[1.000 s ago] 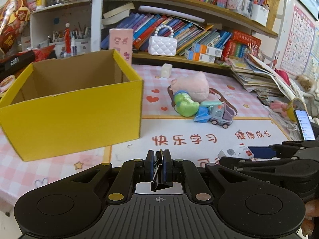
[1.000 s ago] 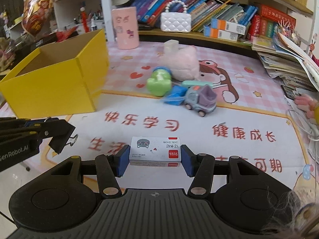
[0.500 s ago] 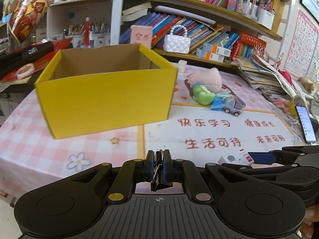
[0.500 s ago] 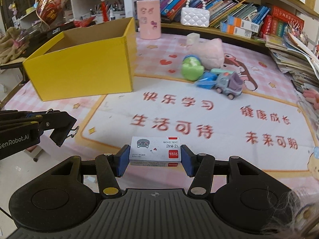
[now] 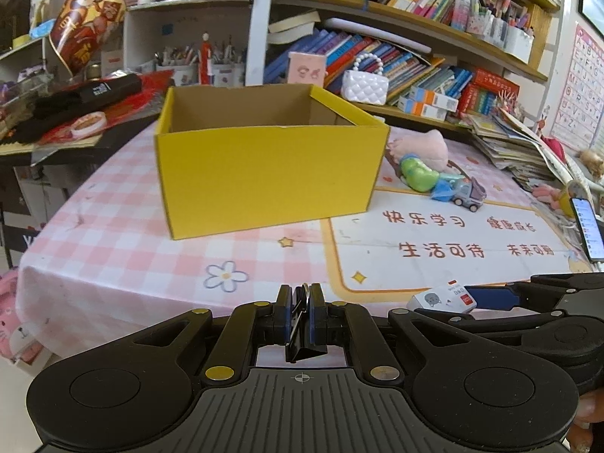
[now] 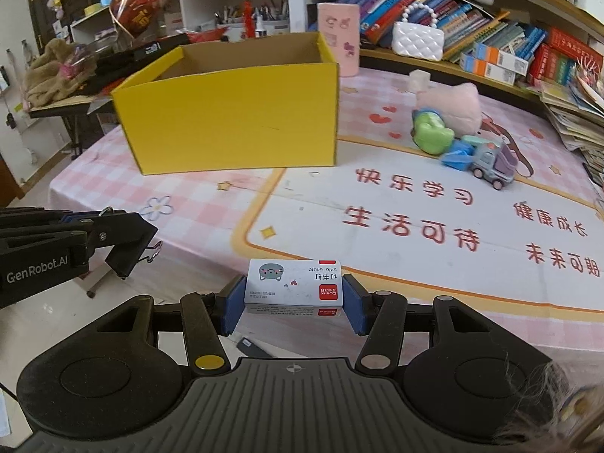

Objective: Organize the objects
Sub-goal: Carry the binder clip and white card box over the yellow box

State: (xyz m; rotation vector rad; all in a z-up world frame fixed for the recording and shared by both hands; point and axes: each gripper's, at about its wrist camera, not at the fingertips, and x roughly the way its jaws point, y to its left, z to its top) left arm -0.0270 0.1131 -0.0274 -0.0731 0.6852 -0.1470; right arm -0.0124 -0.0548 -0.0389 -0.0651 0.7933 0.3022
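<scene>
An open yellow cardboard box [image 5: 264, 173] [image 6: 234, 117] stands on the pink checked tablecloth, its inside showing bare brown walls. My left gripper [image 5: 301, 317] is shut on a black binder clip [image 5: 305, 343] and hangs off the table's near edge, in front of the box. In the right wrist view that gripper [image 6: 113, 226] reaches in from the left with the clip [image 6: 130, 253]. My right gripper [image 6: 293, 294] is shut on a small white staple box [image 6: 294, 283] with a grey cat face, also seen as the staple box [image 5: 441, 298] in the left wrist view.
A pink plush [image 6: 453, 104], a green toy [image 6: 432, 136] and a toy truck [image 6: 487, 158] lie right of the box. A phone [image 5: 585, 228] rests at the right edge. Bookshelves, a white pearl-handled purse [image 6: 417, 39] and stacked papers [image 5: 509, 147] line the back.
Both grippers have drawn back and leftward from the table with their loads. The yellow box now sits centred and farther off, and the table's near edge has come into view.
</scene>
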